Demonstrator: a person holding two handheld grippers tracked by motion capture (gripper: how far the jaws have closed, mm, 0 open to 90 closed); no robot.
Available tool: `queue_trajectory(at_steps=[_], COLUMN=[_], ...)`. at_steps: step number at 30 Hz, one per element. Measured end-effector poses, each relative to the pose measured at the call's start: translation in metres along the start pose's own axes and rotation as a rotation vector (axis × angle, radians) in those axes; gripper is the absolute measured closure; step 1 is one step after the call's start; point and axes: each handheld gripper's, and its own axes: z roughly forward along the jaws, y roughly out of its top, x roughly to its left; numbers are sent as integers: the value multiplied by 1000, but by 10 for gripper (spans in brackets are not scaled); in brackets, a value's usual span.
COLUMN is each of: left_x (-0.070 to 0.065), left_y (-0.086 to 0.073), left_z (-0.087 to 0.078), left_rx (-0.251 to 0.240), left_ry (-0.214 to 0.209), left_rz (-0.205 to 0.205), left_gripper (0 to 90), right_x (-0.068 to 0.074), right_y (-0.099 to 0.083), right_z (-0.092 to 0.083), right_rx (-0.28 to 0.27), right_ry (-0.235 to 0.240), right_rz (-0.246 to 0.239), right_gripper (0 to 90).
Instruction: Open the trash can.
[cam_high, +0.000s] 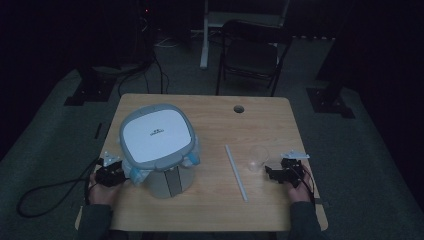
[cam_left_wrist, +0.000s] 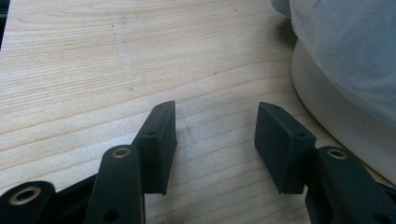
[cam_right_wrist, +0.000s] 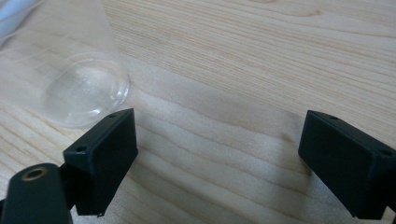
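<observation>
A white bin with a grey-rimmed flat lid (cam_high: 156, 137) stands on the left half of the wooden table (cam_high: 220, 210), with a pale plastic liner bunched under its rim. My left gripper (cam_high: 112, 172) lies just left of the bin, open, and in the left gripper view my left gripper (cam_left_wrist: 217, 109) has bare wood between its jaws, with the bin's wall (cam_left_wrist: 327, 116) and liner (cam_left_wrist: 345, 51) close on the right. A clear plastic cup (cam_high: 258, 157) stands right of centre. My right gripper (cam_high: 268, 172) is open beside it. The cup (cam_right_wrist: 88, 88) is just beyond the left jaw of my right gripper (cam_right_wrist: 219, 114).
A thin white stick (cam_high: 235, 172) lies on the table between the bin and the cup. A round cable hole (cam_high: 239, 108) sits near the far edge. A dark folding chair (cam_high: 250, 52) stands beyond the table. A cable (cam_high: 45, 192) trails off the left gripper.
</observation>
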Motion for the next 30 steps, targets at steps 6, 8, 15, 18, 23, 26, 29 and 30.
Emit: queue_trajectory(at_steps=[6,8,15,18,23,26,29,30], left_x=[0,2,6,6,11,17,20,23], left_y=[0,-1,2,7,11,15,19,22], left_z=[-1,-1,-5,-10,-15,-20,-25,-29], left_rx=[0,-5,13,12,14,23,11,3], left_ry=[-18,-34,-61,-58,-52,-42,-41,-35], left_rz=[13,-11,-31,-20,-9,-5,-6,-5], left_gripper=[520,528,572,602,659,708,730,737], right_x=[0,0,1,1,1,1,1,1], right_y=[0,0,0,0,-1,-1,-1,-1], right_z=[0,0,0,0,-1,-1,-1,-1], right_rx=[0,0,0,-1,-1,-1,-1,-1], right_ry=[-3,-4,-5,-7,-8,-8,-8,-8], right_rz=[2,3,5,7,8,8,8,8], right_gripper=[107,106,107,107,107,107,107,107])
